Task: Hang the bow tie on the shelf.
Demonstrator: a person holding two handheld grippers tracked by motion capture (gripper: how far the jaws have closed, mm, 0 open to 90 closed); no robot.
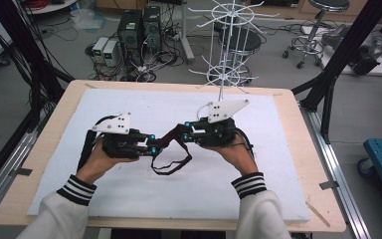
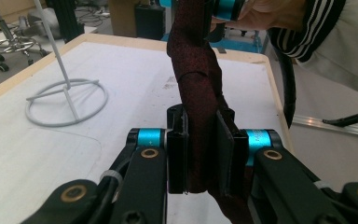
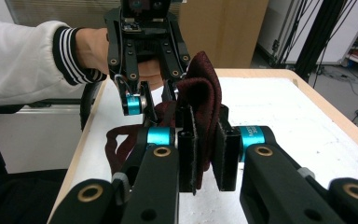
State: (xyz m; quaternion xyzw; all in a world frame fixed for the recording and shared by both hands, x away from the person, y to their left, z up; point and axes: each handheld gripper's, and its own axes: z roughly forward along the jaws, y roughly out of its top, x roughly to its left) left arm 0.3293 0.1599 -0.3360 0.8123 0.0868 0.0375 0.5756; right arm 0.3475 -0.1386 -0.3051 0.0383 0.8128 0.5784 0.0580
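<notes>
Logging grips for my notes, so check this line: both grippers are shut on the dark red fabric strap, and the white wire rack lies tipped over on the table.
The rack is wrong: the white wire rack stands upright, as the high view shows. Both the left gripper and right gripper are shut on the dark red fabric strap.

strap (image 2: 196, 84): dark red cloth, matt, finely textured weave
table (image 1: 298, 144): pale wood edge, smooth
mat (image 1: 144, 107): white, matt, faintly rough
rack (image 1: 226, 55): white coated wire, smooth
left gripper (image 1: 152, 147): matt black plastic, glossy blue sleeves
</notes>
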